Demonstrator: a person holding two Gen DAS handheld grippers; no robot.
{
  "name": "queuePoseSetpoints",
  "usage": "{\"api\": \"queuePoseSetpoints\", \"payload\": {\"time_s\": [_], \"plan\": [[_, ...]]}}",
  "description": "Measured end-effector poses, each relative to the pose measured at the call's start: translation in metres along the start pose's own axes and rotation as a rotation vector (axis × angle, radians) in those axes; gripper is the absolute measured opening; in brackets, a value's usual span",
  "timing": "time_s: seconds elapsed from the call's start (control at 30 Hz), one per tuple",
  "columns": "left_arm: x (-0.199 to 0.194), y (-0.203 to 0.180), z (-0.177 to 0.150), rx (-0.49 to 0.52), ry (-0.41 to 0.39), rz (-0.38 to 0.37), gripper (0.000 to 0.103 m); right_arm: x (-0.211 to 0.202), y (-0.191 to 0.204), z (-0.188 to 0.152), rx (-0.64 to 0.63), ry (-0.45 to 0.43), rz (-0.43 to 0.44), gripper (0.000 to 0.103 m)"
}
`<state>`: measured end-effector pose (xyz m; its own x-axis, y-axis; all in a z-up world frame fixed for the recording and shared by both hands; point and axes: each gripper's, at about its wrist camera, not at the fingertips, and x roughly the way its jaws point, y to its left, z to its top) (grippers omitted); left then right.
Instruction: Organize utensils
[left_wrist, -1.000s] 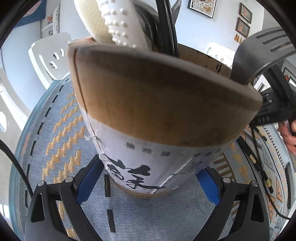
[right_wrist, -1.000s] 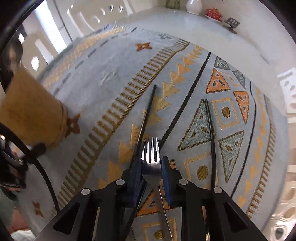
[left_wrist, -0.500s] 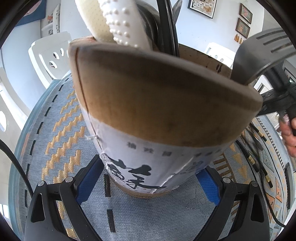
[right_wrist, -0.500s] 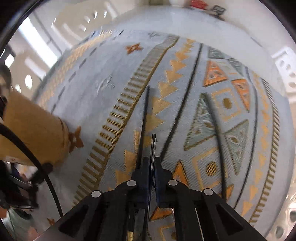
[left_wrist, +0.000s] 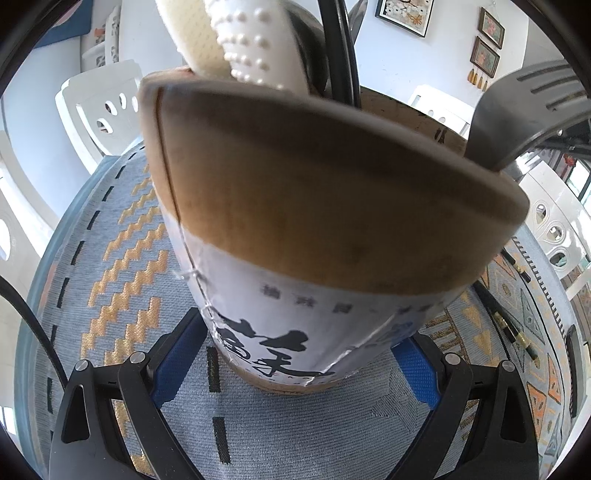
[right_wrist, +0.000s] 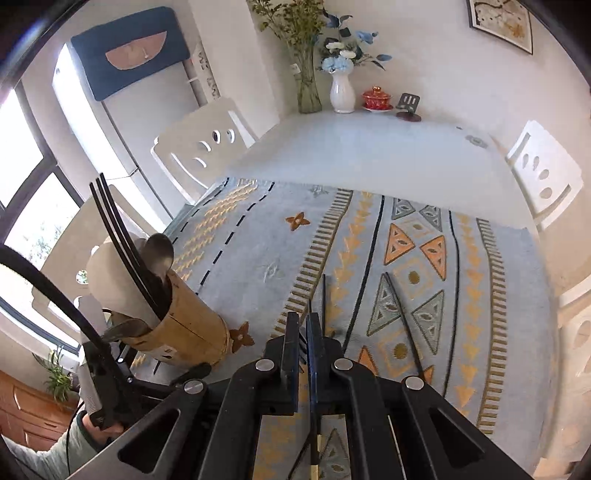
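A bamboo utensil holder (left_wrist: 314, 229) with a white label stands on the patterned cloth. My left gripper (left_wrist: 295, 369) is shut on its base, a blue pad against each side. A white rice paddle (left_wrist: 251, 48) and a black slotted spatula (left_wrist: 524, 110) stick out of it. The right wrist view shows the same holder (right_wrist: 184, 328) at the left, with black chopsticks (right_wrist: 122, 236) and a spoon (right_wrist: 159, 254) in it. My right gripper (right_wrist: 303, 321) is shut on a metal fork (right_wrist: 309, 314), seen edge-on and raised above the cloth.
Loose black chopsticks (right_wrist: 402, 317) lie on the cloth (right_wrist: 258, 236), also at the right in the left wrist view (left_wrist: 509, 325). White chairs (right_wrist: 199, 147) surround the table. Vases (right_wrist: 341, 92) and a red cup (right_wrist: 376, 98) stand at the far end. A sleeved hand (right_wrist: 92, 424) holds the left gripper.
The right gripper's jaws closed onto the fork, rolling it edge-on. The gripper then rose and tilted up, bringing the holder and the room into view. The left gripper stayed put.
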<state>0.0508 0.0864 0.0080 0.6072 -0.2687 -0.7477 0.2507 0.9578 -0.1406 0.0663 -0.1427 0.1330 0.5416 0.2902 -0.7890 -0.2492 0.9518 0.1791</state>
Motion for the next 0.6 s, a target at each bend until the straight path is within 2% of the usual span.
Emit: {"api": "queuePoseSetpoints", "payload": {"time_s": [0.2,0.33,0.4,0.47,0.6], "plan": [[-0.002,0.004,0.0,-0.004,0.0,-0.007,0.097,0.018,-0.003,-0.009,0.035,-0.026,0.0,0.003],[-0.001,0.007,0.001,-0.008,0.0,-0.013,0.097,0.01,-0.004,-0.005,0.055,-0.077,-0.022,0.003],[-0.001,0.01,0.0,-0.009,0.0,-0.014,0.097,0.009,-0.005,-0.005,0.051,-0.071,-0.027,0.003],[-0.001,0.01,0.0,-0.009,0.0,-0.014,0.097,0.016,-0.008,-0.008,0.062,-0.024,-0.005,0.003],[-0.001,0.01,0.001,-0.009,0.0,-0.014,0.097,0.038,-0.013,-0.029,0.104,0.135,0.034,0.006]]}}
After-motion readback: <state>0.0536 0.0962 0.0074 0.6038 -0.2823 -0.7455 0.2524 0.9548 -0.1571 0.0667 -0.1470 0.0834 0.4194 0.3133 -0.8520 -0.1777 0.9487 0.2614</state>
